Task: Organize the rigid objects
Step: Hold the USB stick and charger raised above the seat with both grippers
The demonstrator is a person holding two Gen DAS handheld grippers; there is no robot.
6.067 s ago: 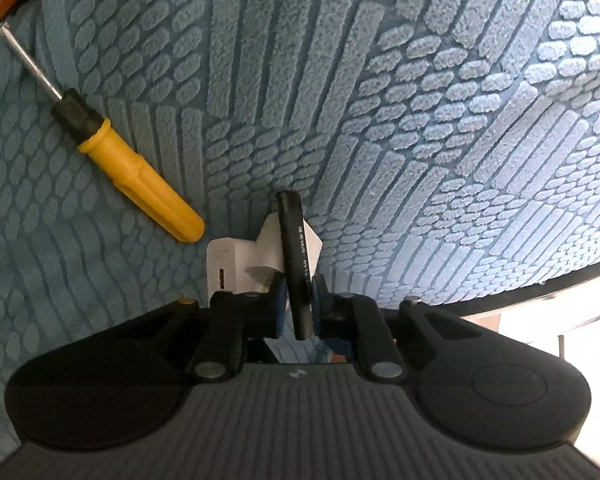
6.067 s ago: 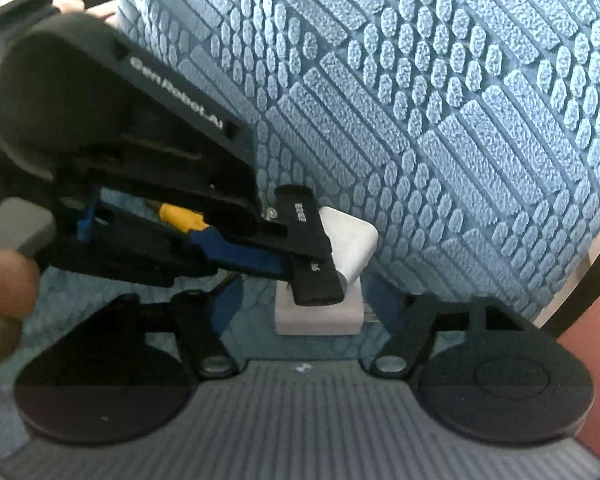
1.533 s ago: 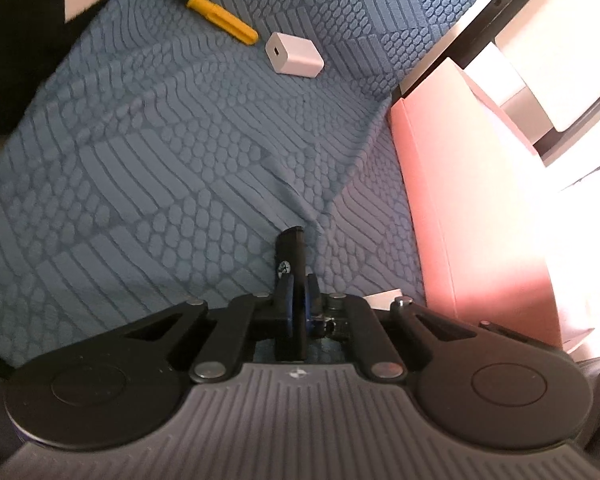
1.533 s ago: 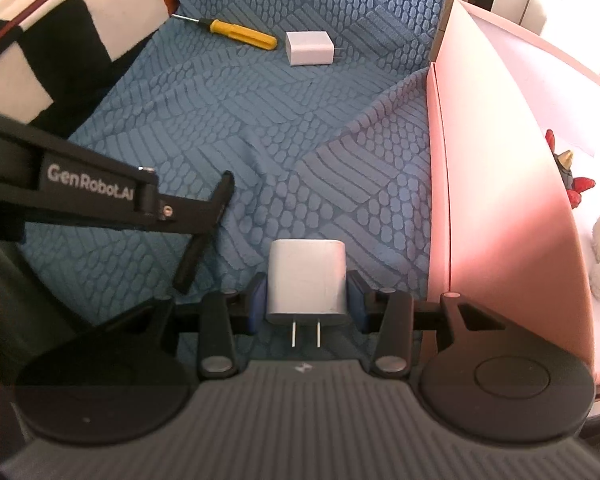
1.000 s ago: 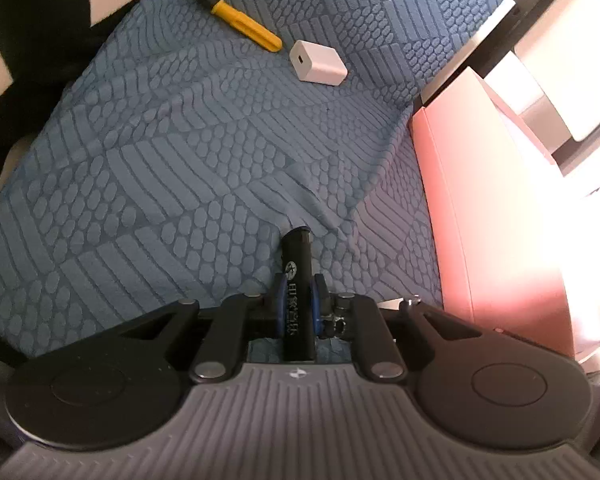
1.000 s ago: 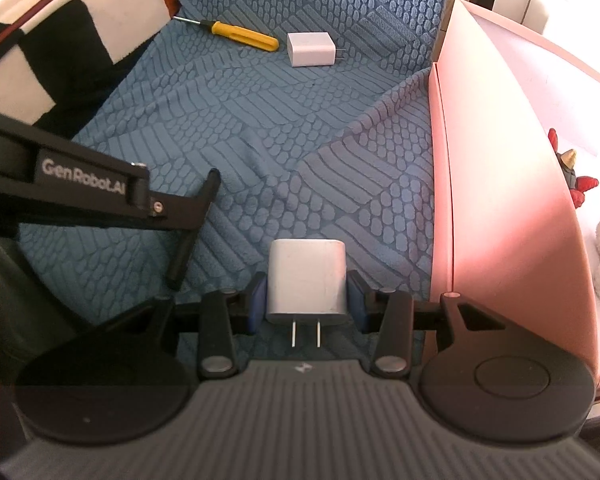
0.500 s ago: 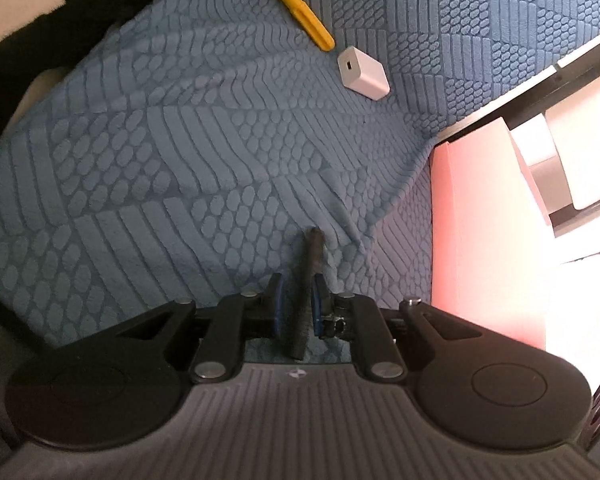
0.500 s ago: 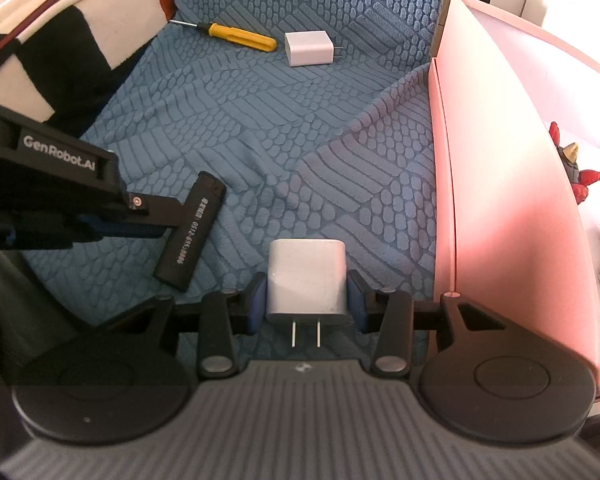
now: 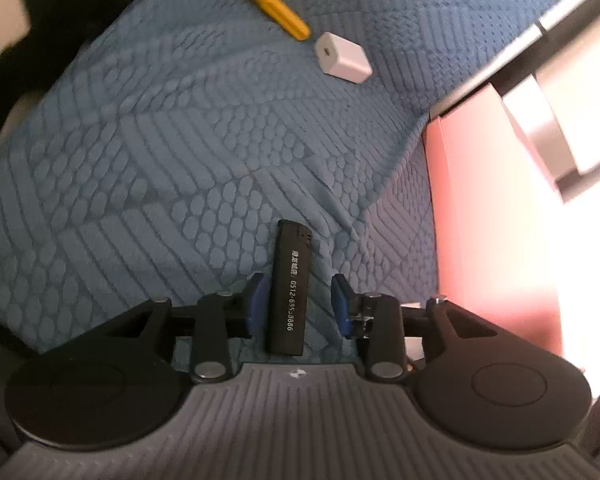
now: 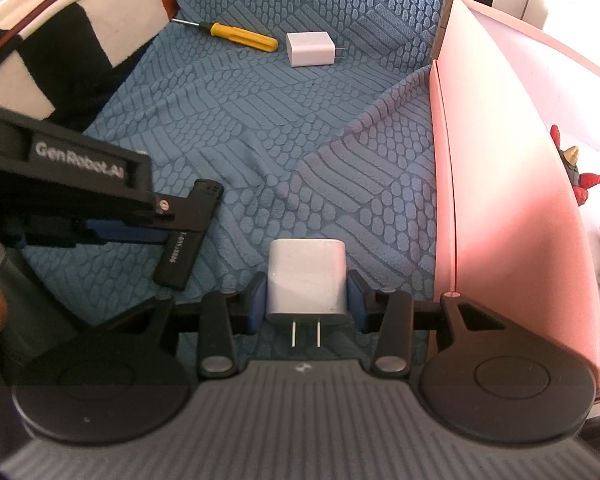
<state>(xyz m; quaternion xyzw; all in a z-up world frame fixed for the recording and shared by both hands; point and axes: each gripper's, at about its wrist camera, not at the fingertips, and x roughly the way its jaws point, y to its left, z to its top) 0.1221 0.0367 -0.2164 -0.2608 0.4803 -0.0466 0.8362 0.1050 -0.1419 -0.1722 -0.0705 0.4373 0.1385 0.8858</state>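
A black lighter [image 9: 289, 288] lies flat on the blue textured blanket [image 9: 148, 152], between the spread blue pads of my left gripper [image 9: 298, 300], which is open. It also shows in the right wrist view [image 10: 188, 236], partly under the left gripper. My right gripper [image 10: 306, 300] is shut on a white charger plug [image 10: 306, 276], prongs toward the camera, just above the blanket. A second white charger [image 10: 311, 49] and a yellow screwdriver [image 10: 240, 36] lie at the far end of the blanket.
A pink bin [image 10: 500, 184] stands along the right edge of the blanket, with a small red toy [image 10: 576, 176] and a white item inside. A black, white and red striped cloth [image 10: 60, 40] lies at the far left.
My left gripper has opened and let go of the black lighter, which now lies flat on the blanket with its printed side up. The right gripper still holds the white charger, unmoved.
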